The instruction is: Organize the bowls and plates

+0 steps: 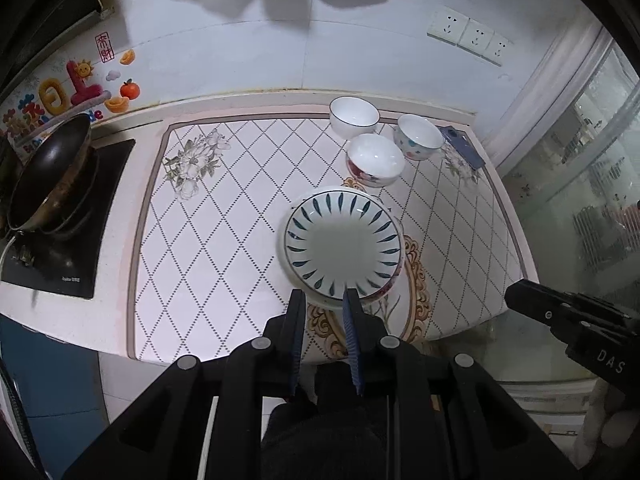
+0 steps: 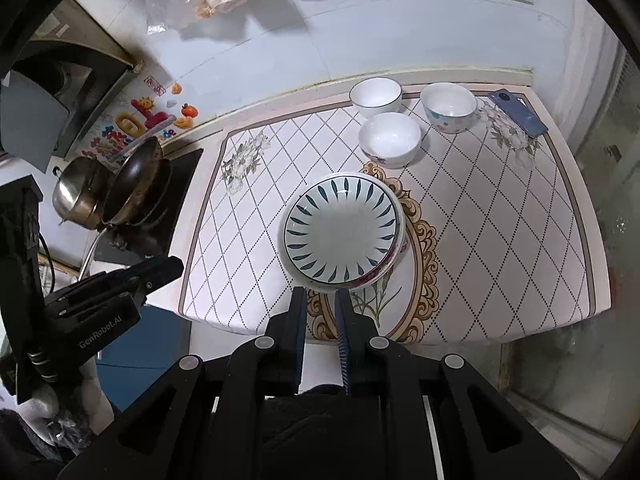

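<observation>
A plate with blue leaf marks point(image 1: 343, 240) point(image 2: 342, 229) lies stacked on a floral-rimmed plate point(image 1: 384, 292) point(image 2: 376, 276) in the middle of the patterned mat. Three bowls stand behind it: a blue-rimmed one point(image 1: 354, 114) point(image 2: 375, 95), a floral one point(image 1: 375, 158) point(image 2: 389, 138), and a spotted one point(image 1: 418, 136) point(image 2: 449, 106). My left gripper point(image 1: 323, 296) hovers at the plates' near edge, jaws slightly apart and empty. My right gripper point(image 2: 320, 294) is likewise just short of the stack, narrowly open and empty.
A dark wok point(image 1: 48, 172) point(image 2: 138, 178) sits on a stove at the left, with a steel pot point(image 2: 78, 194) beside it. A blue phone point(image 1: 464, 146) point(image 2: 518, 112) lies at the mat's back right corner. A glass door is on the right.
</observation>
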A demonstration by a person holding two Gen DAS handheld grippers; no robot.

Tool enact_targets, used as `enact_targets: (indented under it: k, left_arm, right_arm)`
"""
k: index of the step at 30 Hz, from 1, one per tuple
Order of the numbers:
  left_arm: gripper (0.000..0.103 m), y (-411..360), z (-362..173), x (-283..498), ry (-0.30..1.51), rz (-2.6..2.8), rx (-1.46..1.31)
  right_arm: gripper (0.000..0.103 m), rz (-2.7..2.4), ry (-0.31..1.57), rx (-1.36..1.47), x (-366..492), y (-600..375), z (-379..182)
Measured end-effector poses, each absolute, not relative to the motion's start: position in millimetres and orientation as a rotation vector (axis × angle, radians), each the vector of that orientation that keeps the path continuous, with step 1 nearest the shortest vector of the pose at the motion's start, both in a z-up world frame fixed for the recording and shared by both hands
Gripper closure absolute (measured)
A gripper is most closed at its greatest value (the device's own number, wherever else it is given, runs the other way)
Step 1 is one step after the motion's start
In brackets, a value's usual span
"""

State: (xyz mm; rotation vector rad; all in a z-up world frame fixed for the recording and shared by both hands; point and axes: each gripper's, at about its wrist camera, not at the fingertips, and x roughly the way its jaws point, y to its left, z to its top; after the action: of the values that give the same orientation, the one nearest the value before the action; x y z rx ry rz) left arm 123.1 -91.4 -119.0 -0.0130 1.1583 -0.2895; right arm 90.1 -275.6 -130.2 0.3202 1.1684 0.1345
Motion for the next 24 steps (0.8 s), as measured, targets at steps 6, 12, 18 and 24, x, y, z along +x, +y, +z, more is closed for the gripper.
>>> enact_targets:
  k: [6,12,18,24]
  left_arm:
    - [0.073,-115.5,-129.6,155.8,1.143,-0.268,-0.029]
    - [0.072,-147.4,-163.8,230.8,1.193,-0.212,-0.081]
    - [0.072,-177.1,-212.9,305.8,1.267,-0.169,-0.117]
    - [0.072,-201.1,-272.4,367.4,1.396,-0.206,-0.197]
  right_arm:
    - [0.064,0.129,1.182,0.366,112.5,-303.8,-141.0]
    - [0.057,0.121,1.2,0.413,167.0,-348.6,-171.0]
    - [0.057,0.113,1.228,0.464,247.8,-399.7,-220.1]
    - [0.057,0.127,1.279,0.477,332.4,-429.3,-279.7]
